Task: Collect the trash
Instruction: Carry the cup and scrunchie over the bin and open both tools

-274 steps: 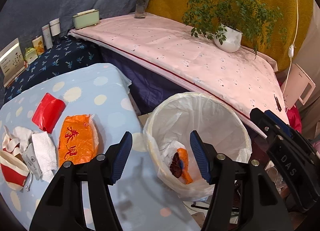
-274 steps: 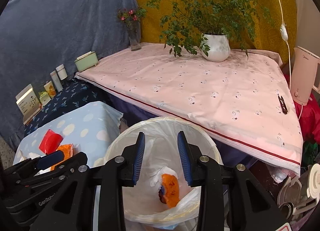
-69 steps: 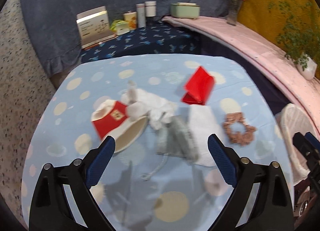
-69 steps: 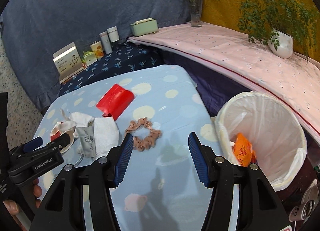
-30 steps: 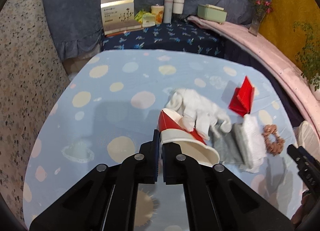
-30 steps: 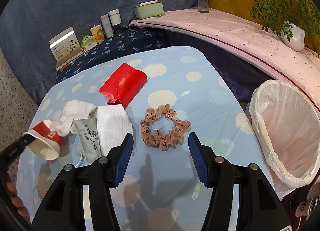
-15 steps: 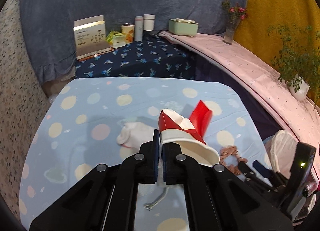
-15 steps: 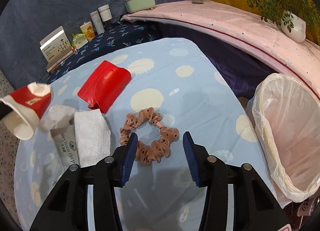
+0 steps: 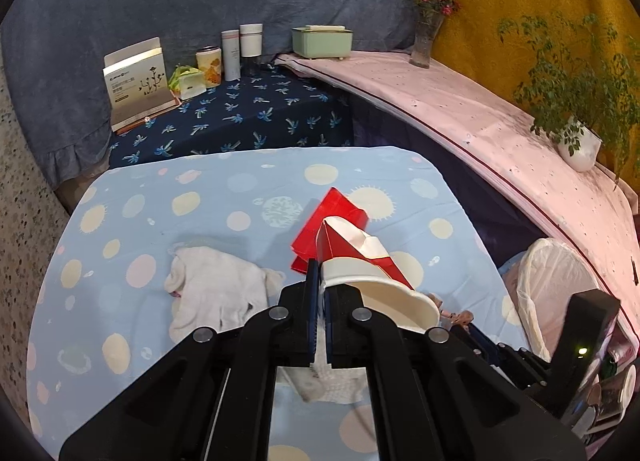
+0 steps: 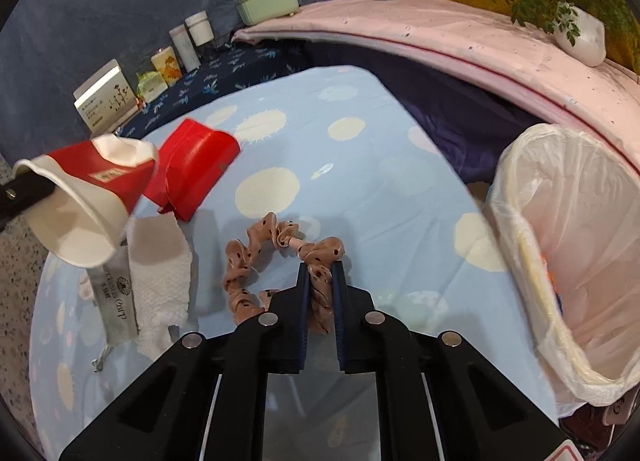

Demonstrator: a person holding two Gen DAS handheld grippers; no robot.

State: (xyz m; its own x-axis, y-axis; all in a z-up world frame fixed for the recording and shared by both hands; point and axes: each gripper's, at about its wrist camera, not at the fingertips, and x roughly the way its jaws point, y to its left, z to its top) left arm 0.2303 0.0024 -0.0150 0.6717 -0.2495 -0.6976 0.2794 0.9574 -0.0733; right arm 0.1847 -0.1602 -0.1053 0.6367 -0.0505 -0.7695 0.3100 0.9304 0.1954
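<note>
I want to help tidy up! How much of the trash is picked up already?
Done: something orange lies in the white-lined bin. In hand: the left gripper holds a crushed red-and-white paper cup; the right gripper is closing on a brown dotted scrunchie. Left: white tissue, red packet.

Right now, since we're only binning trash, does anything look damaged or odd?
Yes. The paper cup held by the left gripper has a crumpled base; the right gripper is closing on a scrunchie, hardly trash.
</note>
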